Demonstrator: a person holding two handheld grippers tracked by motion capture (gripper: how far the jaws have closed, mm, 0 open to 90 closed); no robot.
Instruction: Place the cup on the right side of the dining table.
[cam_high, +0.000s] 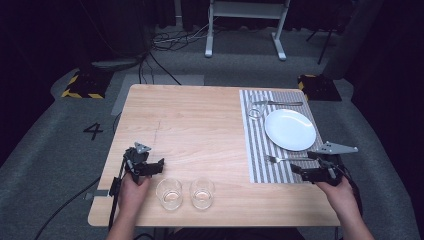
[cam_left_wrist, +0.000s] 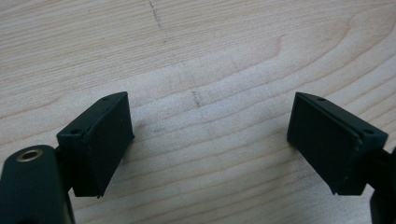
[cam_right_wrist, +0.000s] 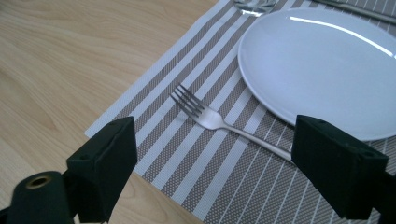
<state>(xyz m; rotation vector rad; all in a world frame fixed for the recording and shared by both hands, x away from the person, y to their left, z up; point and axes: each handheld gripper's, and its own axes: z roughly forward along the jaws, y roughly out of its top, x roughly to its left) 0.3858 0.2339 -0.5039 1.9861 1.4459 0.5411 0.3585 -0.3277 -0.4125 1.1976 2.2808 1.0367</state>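
Note:
A striped grey-and-white placemat (cam_high: 260, 150) covers the right side of the wooden table (cam_high: 200, 125). On it sit a white plate (cam_high: 290, 129) and a silver fork (cam_high: 280, 159) just in front of the plate. My right gripper (cam_high: 302, 163) hovers open at the mat's near right corner. In the right gripper view its jaws (cam_right_wrist: 215, 158) stand wide apart over the mat (cam_right_wrist: 187, 154), with the fork (cam_right_wrist: 205, 114) lying between them, its handle running toward the right jaw, beside the plate (cam_right_wrist: 322, 60). My left gripper (cam_high: 156, 167) is open over bare wood (cam_left_wrist: 210, 70) at the front left, holding nothing.
Two empty clear glasses (cam_high: 169, 193) (cam_high: 202, 192) stand side by side near the front edge, right of my left hand. At the back of the mat lie a knife (cam_high: 280, 103) and a small glass (cam_high: 256, 112). Cables and a white frame stand on the floor beyond.

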